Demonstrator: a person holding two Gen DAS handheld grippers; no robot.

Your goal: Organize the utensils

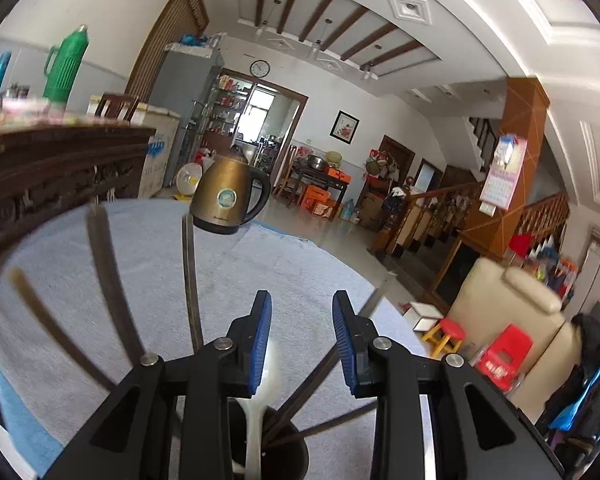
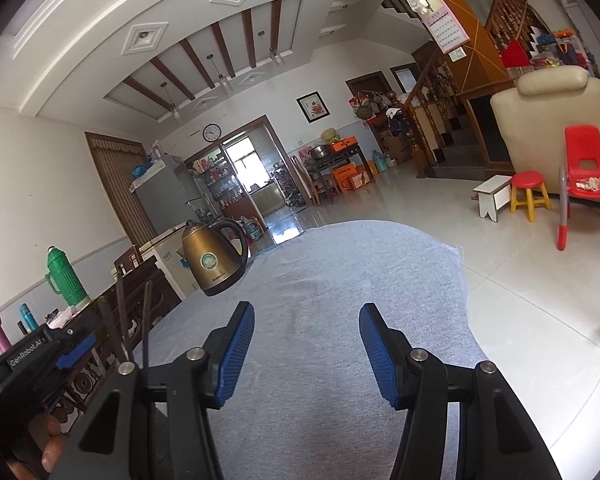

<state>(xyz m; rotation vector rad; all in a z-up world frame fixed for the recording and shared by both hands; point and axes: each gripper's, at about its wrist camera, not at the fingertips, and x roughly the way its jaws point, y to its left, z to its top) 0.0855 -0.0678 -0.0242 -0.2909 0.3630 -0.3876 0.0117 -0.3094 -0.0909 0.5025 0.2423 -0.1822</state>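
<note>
The white spoon (image 1: 256,412) stands in a dark holder (image 1: 284,452) at the frame's bottom centre, chopsticks (image 1: 108,280) fanning out around it. It looks light, stiff and slippery; the handle seems best gripped. The left claw (image 1: 302,320) hovers above, narrow and empty; the right claw (image 2: 306,328) gapes wide over the grey-clothed counter (image 2: 340,280).

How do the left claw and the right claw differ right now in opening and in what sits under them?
The left claw has a narrower gap than the right claw. The left claw hangs over a dark utensil holder with a white spoon and chopsticks fanning out of it; the right claw has only bare grey cloth beneath. Both have blue ribbed pads, grip nothing, and face the brass kettle.
</note>
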